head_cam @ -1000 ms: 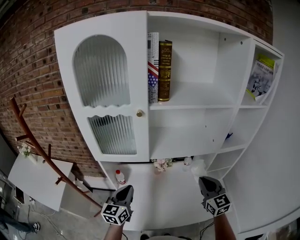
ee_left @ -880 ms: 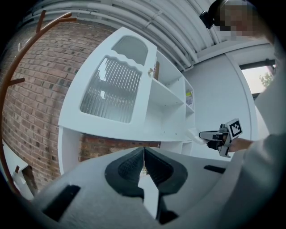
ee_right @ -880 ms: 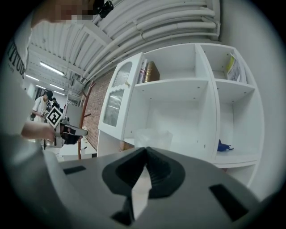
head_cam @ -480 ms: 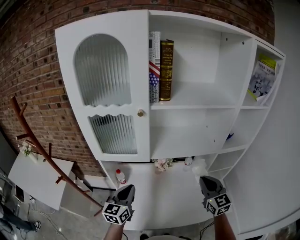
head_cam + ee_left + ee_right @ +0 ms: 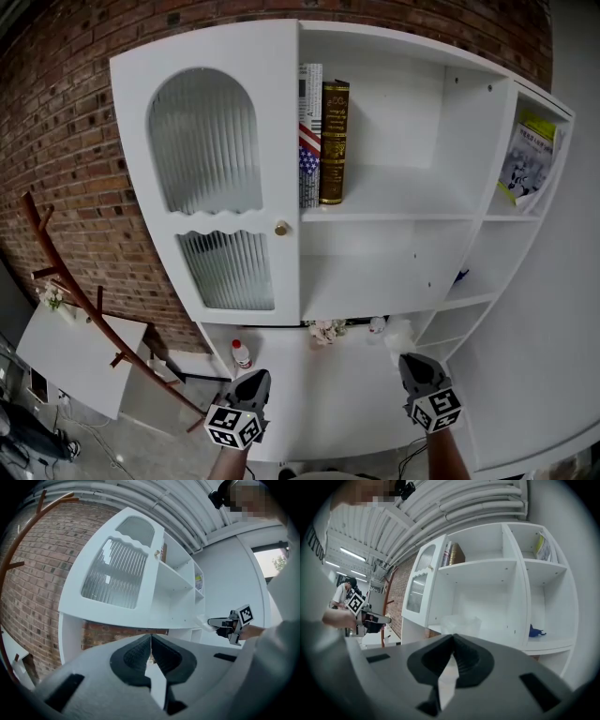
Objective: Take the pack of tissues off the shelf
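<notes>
The pack of tissues [image 5: 397, 333], a pale translucent bundle, lies on the lowest ledge of the white shelf unit [image 5: 384, 202]. My right gripper [image 5: 413, 359] is shut and points at it from just below. In the right gripper view the pack [image 5: 459, 624] sits right beyond the shut jaws [image 5: 453, 637]; I cannot tell whether the tips touch it. My left gripper [image 5: 251, 376] hangs shut and empty to the left, before the ledge. The left gripper view shows its pads pressed together [image 5: 151, 637], with the right gripper [image 5: 224, 622] and the pack [image 5: 205, 621] far to the right.
Two books [image 5: 321, 131] stand on the upper shelf beside the ribbed-glass door [image 5: 208, 178]. A magazine [image 5: 527, 159] leans in the right side bay, with a small blue thing [image 5: 457, 275] below it. A red-capped bottle [image 5: 241, 353] and small flowers [image 5: 325, 329] sit on the ledge. A wooden rack [image 5: 75, 291] stands at the left.
</notes>
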{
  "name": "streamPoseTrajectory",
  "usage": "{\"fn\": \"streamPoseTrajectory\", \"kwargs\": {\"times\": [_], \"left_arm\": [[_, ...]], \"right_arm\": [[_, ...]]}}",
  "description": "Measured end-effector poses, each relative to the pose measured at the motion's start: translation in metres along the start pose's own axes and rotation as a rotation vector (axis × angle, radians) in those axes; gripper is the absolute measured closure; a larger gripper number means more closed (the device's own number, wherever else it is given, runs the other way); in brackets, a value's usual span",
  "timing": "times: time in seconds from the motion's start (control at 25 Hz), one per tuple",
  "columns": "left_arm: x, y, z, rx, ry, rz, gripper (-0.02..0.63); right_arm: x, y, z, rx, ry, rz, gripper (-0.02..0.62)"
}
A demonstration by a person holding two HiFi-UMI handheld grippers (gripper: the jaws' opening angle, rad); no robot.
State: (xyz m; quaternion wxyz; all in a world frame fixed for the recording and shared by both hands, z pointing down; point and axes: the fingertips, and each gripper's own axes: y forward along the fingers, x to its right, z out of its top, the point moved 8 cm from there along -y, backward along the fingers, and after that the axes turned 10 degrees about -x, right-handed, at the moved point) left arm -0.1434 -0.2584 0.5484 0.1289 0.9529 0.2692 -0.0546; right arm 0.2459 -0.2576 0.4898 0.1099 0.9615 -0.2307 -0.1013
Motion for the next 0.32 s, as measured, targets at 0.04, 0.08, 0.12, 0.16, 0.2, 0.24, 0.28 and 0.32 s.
{"fn": "streamPoseTrajectory", "kwargs": {"times": [0.04, 0.08, 0.12, 0.16, 0.2, 0.24, 0.28, 0.32], "left_arm": [[0.0000, 0.0002, 0.0004, 0.001, 0.000, 0.000, 0.580], [0.0000, 0.0002, 0.0007, 0.001, 0.000, 0.001, 0.580], [0.0000, 0.0003, 0.0009, 0.001, 0.000, 0.001, 0.580], [-0.0001, 0.0003, 0.0010, 0.001, -0.001, 0.002, 0.580], [0.0000, 0.0003, 0.0011, 0.002, -0.002, 0.004, 0.580], [0.0002, 0.0004, 0.0013, 0.003, -0.003, 0.004, 0.580], [0.0005, 0.0005, 0.0014, 0.003, -0.004, 0.005, 0.580], [0.0009, 0.0007, 0.0016, 0.004, -0.005, 0.006, 0.580]], "right_arm": [[0.0000, 0.0002, -0.0002, 0.000, 0.001, 0.002, 0.568], [-0.0001, 0.0004, -0.0001, 0.001, 0.000, 0.003, 0.568], [-0.0001, 0.0005, 0.0002, 0.001, -0.002, 0.005, 0.568], [0.0000, 0.0006, 0.0005, 0.002, -0.004, 0.006, 0.568], [0.0003, 0.0005, 0.0008, 0.002, -0.005, 0.006, 0.568], [0.0008, 0.0002, 0.0010, 0.002, -0.005, 0.005, 0.568], [0.0014, -0.0002, 0.0011, 0.002, -0.004, 0.003, 0.568], [0.0021, -0.0006, 0.0012, 0.002, -0.004, 0.002, 0.568]]}}
